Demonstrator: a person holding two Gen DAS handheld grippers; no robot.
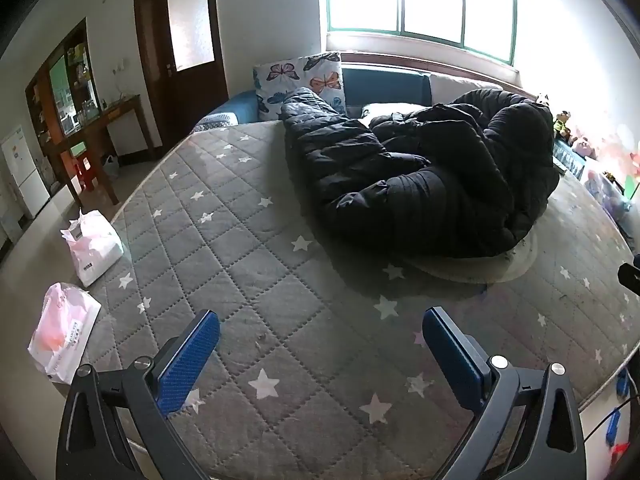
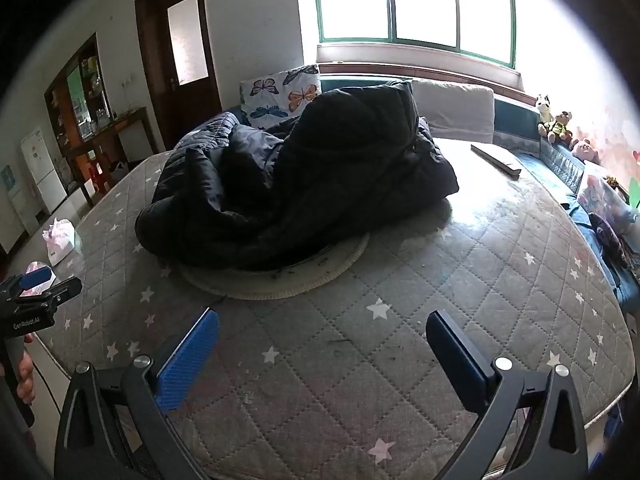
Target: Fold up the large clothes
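A big black puffer coat [image 1: 424,168] lies crumpled in a heap on the grey star-print mattress [image 1: 240,264], partly over a round pale mat [image 1: 500,268]. In the right wrist view the same coat [image 2: 304,184] sits mid-bed over the mat [image 2: 276,284]. My left gripper [image 1: 320,356] hangs above the mattress's near part, open, nothing between its blue pads, well short of the coat. My right gripper [image 2: 320,356] is open too, over bare mattress [image 2: 360,380] in front of the coat. The left gripper [image 2: 38,284] also shows at the right wrist view's left edge, held by a hand [image 2: 26,376].
A butterfly pillow [image 1: 304,80] and a white pillow [image 2: 452,108] lean at the bed's far end under the window. Plastic bags [image 1: 92,244] lie on the floor to the left. Plush toys [image 2: 560,128] line the right side. A dark flat item [image 2: 496,160] rests far right on the bed.
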